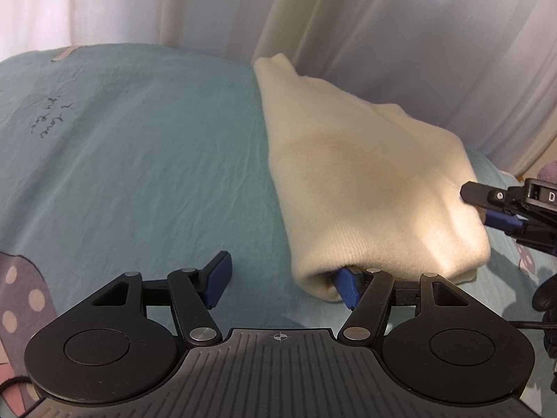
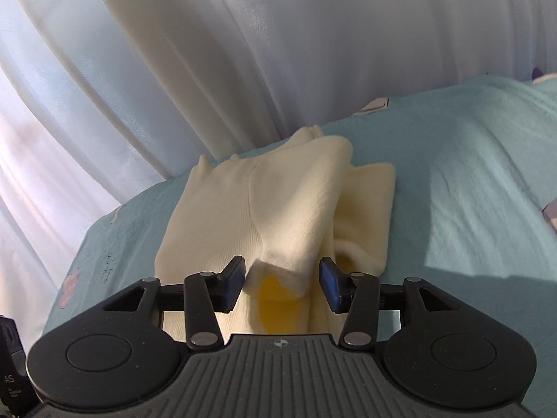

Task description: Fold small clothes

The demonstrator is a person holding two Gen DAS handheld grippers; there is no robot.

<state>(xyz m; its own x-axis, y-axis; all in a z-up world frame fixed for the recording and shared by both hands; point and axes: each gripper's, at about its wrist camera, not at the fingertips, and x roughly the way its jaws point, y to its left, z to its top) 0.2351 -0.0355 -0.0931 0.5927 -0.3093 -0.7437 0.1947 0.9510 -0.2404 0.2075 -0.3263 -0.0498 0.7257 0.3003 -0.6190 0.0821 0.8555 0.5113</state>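
A cream knit garment (image 1: 365,174) lies folded on the teal bed sheet (image 1: 139,174). My left gripper (image 1: 282,282) stands open at the garment's near left corner. Its right finger (image 1: 348,287) is tucked under the rolled edge and its left finger rests over bare sheet. From the right edge, my right gripper (image 1: 482,209) reaches the garment's side. In the right wrist view the right gripper (image 2: 282,280) is open, with a raised fold of the garment (image 2: 278,209) between its fingers, neither pad pressing it. A yellow patch (image 2: 278,299) shows under that fold.
White curtains (image 1: 383,35) hang close behind the bed's far edge. The sheet (image 2: 452,191) has handwriting print (image 1: 45,122) and a dotted patch (image 1: 17,296) at the left. A black-gloved hand (image 1: 546,299) shows at the right edge.
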